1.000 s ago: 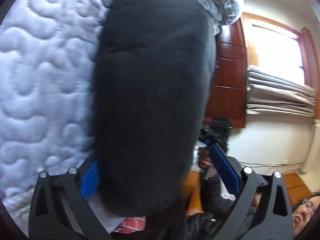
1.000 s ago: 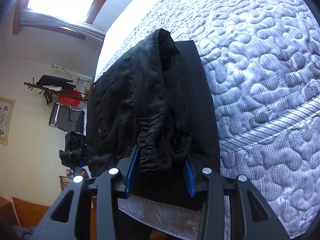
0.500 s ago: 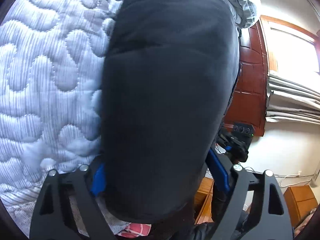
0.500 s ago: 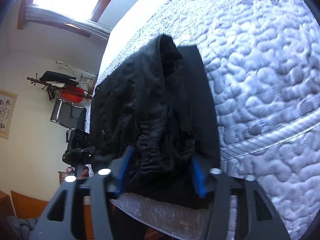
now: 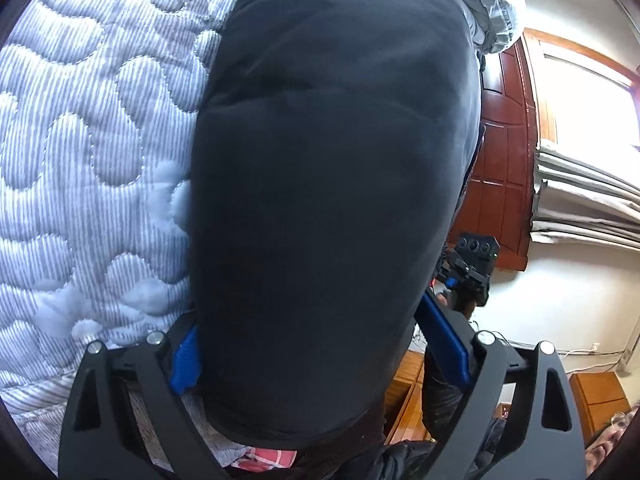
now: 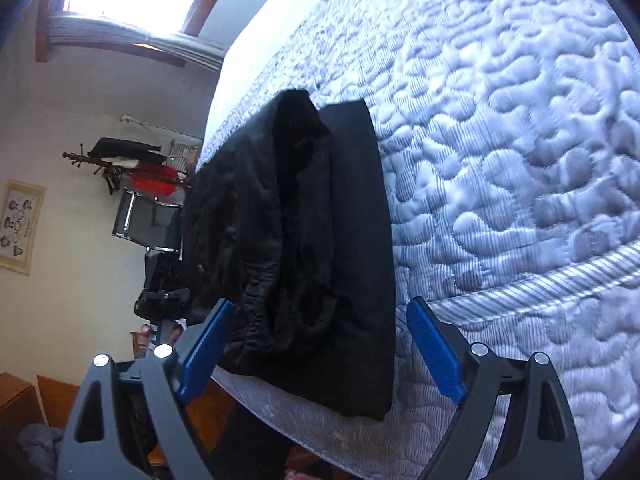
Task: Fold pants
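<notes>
The black pants (image 5: 328,200) lie folded along the edge of the quilted mattress (image 5: 80,160). In the left wrist view a rounded folded end fills the space between the jaws of my left gripper (image 5: 308,320). Those jaws are opening, and the blue pads stand beside the cloth without squeezing it. In the right wrist view the pants (image 6: 288,240) show their gathered waistband end, which sits between the widening jaws of my right gripper (image 6: 320,304). Both right pads are clear of the fabric. Each gripper shows small in the other's view, at the pants' far end.
The mattress (image 6: 500,160) stretches away past the pants. A bundled grey blanket (image 5: 480,0) lies at its far end. A wooden door (image 5: 504,120), a curtained window, a coat rack (image 6: 120,160) and a chair (image 6: 148,224) stand beyond the bed edge. A red checked cloth (image 5: 264,456) shows below the pants.
My right gripper has let go of the bunched waistband: its jaws have spread wide and the band rests on the bed. The left jaws narrowed, then widened, around the folded end.
</notes>
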Tool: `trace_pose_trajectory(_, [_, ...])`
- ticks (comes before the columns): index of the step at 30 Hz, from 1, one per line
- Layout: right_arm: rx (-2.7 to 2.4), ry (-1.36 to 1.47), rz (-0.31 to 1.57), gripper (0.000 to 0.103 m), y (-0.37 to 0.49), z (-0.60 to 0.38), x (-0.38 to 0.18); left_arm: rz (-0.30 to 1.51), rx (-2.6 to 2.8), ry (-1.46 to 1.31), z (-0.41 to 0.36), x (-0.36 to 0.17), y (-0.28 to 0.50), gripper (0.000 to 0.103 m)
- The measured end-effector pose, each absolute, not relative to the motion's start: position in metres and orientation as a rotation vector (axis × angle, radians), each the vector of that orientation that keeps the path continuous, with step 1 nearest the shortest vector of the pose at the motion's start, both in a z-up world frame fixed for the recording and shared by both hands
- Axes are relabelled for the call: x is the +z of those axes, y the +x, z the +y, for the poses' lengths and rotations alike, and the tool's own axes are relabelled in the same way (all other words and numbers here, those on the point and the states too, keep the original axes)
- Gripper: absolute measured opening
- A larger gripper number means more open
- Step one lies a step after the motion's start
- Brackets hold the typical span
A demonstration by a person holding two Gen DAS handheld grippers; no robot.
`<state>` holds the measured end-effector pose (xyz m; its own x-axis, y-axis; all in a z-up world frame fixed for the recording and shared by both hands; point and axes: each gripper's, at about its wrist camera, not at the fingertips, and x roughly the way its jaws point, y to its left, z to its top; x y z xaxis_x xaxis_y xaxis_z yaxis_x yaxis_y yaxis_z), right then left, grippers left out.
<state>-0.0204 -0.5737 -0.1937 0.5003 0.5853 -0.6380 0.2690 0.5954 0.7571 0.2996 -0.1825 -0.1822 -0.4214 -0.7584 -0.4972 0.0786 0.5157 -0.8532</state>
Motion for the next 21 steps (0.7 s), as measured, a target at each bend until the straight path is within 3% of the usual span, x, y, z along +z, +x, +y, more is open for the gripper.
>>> trace_pose_trajectory(8, [0.284,1.012,1.074,0.090,-0.014,-0.571,-0.211,1.790,-1.052,-0.575,-0.184,-0.186,0.304,0.092])
trace_pose_trajectory(12, [0.313,1.035,1.086,0.093,-0.009,-0.568,-0.218,1.803,-1.055,-0.578,-0.198,-0.179,0.305,0.100])
trace_pose_trajectory(21, [0.387,0.972,1.118,0.099,0.009,-0.543,-0.222,1.840,-0.999,-0.471,-0.218,-0.171,0.304,0.100])
